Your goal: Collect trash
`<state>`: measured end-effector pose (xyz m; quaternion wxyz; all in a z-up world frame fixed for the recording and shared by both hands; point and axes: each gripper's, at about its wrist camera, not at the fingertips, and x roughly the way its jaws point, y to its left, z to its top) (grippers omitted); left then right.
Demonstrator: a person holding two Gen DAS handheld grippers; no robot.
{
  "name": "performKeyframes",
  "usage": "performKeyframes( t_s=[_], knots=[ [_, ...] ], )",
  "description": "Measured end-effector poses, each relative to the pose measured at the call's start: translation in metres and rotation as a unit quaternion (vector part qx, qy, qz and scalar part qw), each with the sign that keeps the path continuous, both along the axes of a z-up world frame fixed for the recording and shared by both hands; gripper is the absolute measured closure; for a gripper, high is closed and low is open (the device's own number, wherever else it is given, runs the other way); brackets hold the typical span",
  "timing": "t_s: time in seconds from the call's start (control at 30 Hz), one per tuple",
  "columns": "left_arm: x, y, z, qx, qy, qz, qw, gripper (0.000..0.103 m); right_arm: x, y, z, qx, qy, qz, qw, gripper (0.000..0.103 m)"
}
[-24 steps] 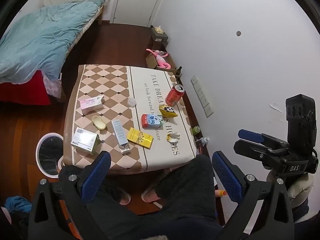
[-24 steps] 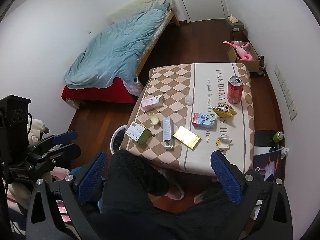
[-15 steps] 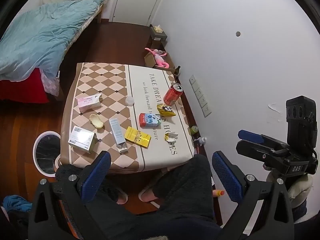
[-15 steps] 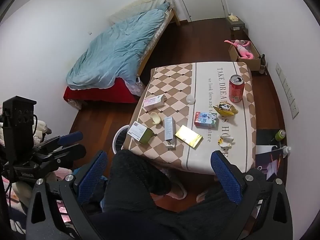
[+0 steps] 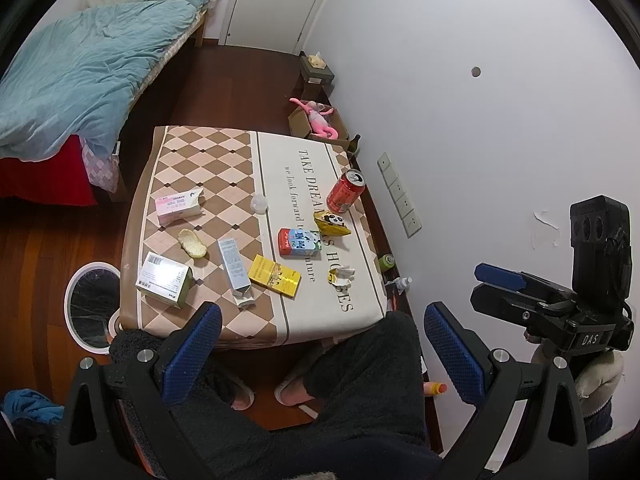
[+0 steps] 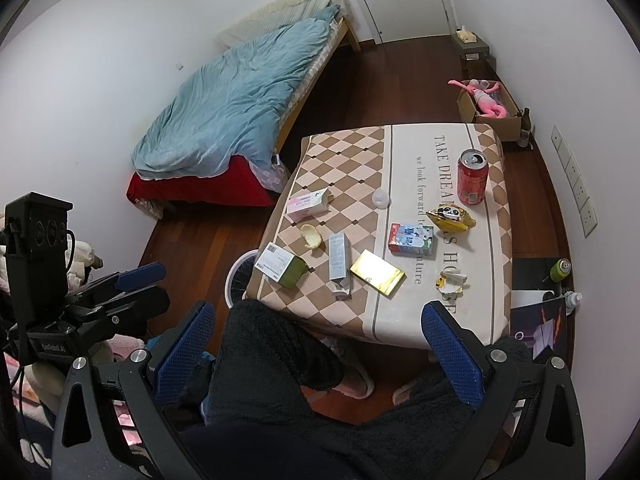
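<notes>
Table (image 5: 224,152) with a checked cloth carries the trash: green box (image 5: 163,284), pink box (image 5: 178,207), yellow box (image 5: 274,276), milk carton (image 5: 299,243), red can (image 5: 346,191), tube box (image 5: 235,266) and crumpled wrappers (image 5: 332,222). A white bin (image 5: 93,304) stands on the floor at its near left corner. Both the left gripper (image 5: 320,352) and the right gripper (image 6: 316,350) hang above the person's lap, short of the table, jaws spread wide and holding nothing.

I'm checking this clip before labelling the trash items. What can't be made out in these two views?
- Trash bin: the table edge hides part of it in both views, and its dark liner hides any contents.
- Red can: contents cannot be seen.
- Small print on the green box and pink box: too small to read.
- Under the table: hidden by the tablecloth and the person's legs.
</notes>
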<state>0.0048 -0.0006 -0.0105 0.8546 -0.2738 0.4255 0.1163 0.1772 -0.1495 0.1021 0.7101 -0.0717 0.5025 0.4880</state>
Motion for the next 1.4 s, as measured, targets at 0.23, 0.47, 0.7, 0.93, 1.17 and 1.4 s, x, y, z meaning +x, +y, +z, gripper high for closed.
performKeyframes(
  t_s=[0.23, 0.47, 0.7, 0.93, 1.17, 1.4],
  knots=[
    [0.0009, 0.0013, 0.0007, -0.001, 0.0, 0.0, 1.0, 0.0, 0.0012, 0.0002, -0.0005, -0.003, 0.002, 0.0, 1.0, 0.0],
    [0.0018, 0.0011, 0.0018, -0.002, 0.0, 0.0, 1.0, 0.0, -0.0002, -0.001, -0.0022, -0.004, 0.0, 0.0, 1.0, 0.0],
    [0.002, 0.0016, 0.0021, -0.002, -0.001, 0.0, 1.0, 0.0, -0.0004, -0.0006, -0.0015, -0.003, 0.001, 0.0, 1.0, 0.0],
    [0.0077, -0.0031, 0.0048, -0.002, 0.0, -0.003, 1.0, 0.0, -0.001, 0.0009, -0.0032, -0.003, 0.0, 0.002, 1.0, 0.0],
    [0.0071, -0.0039, 0.0052, -0.001, -0.003, -0.006, 1.0, 0.0, -0.003, 0.0007, -0.0016, -0.003, 0.0, 0.002, 1.0, 0.0],
    [0.0031, -0.0026, 0.0045, -0.001, -0.004, -0.006, 1.0, 0.0, -0.0023, 0.0009, -0.0015, -0.004, 0.0, 0.002, 1.0, 0.0]
  ],
)
